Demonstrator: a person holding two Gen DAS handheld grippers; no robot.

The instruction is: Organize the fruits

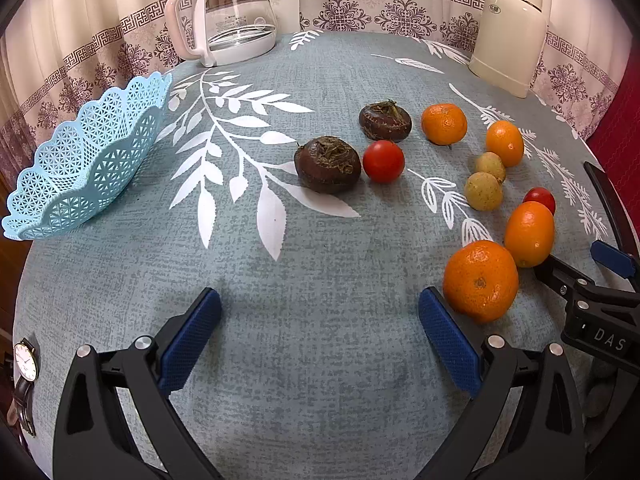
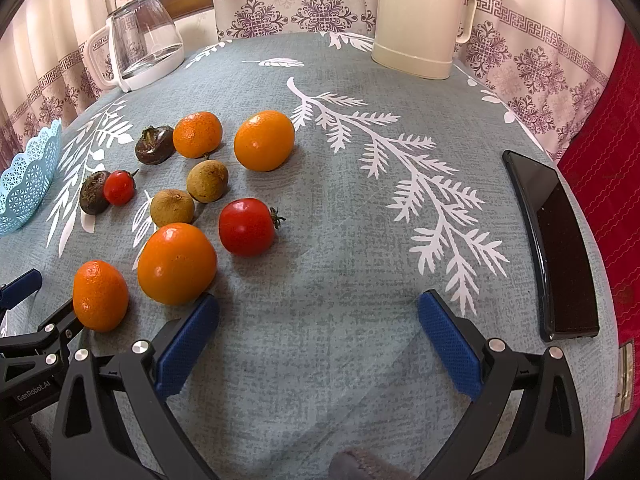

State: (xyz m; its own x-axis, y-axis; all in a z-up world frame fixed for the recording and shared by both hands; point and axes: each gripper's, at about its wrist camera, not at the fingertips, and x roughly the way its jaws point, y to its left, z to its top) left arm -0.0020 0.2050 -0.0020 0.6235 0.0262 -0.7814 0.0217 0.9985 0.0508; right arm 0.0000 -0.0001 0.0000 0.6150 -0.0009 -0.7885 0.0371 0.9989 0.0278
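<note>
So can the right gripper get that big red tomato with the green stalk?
Probably yes. The right gripper has its jaws wide open and empty, and the big red tomato with the green stalk sits just ahead, a little to the left. Bare grey leaf-print tablecloth lies between; a smooth orange fruit crowds its left side.

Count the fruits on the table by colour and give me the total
Orange fruits: 4
Red tomatoes: 2
Dark brown fruits: 2
Tan round fruits: 2
Total: 10, all on the tablecloth, none in the blue basket.
</note>
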